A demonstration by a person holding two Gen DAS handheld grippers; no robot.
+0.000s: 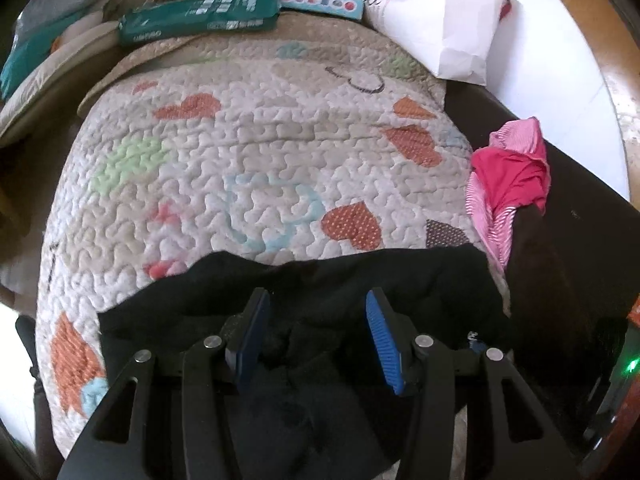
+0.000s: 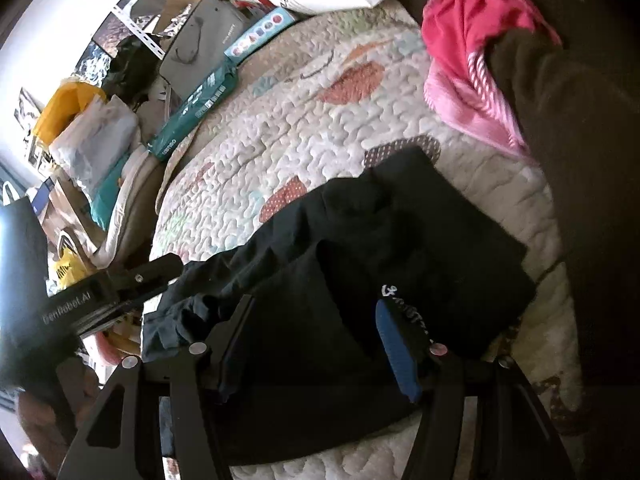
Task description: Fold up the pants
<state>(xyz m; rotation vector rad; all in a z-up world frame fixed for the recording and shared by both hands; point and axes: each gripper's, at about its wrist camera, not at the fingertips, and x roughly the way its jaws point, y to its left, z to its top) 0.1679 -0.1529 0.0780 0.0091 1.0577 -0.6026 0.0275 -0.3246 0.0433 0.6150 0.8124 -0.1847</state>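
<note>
The black pants (image 1: 336,280) lie bunched at the near edge of a quilted heart-print blanket (image 1: 260,152). My left gripper (image 1: 316,300) is open just over the pants, its blue pads either side of a dark fold. In the right wrist view the pants (image 2: 400,232) lie partly folded, with white lettering near the right pad. My right gripper (image 2: 312,312) is open above them. The left gripper's black body (image 2: 100,292) shows at the left of that view, beside the pants' crumpled end.
A pink and red garment (image 1: 508,176) lies at the blanket's right edge, against a dark surface (image 1: 568,280). A green package (image 1: 200,16), a blue box (image 1: 320,2), a grey bag (image 2: 200,36) and a white bag (image 1: 432,16) line the far side.
</note>
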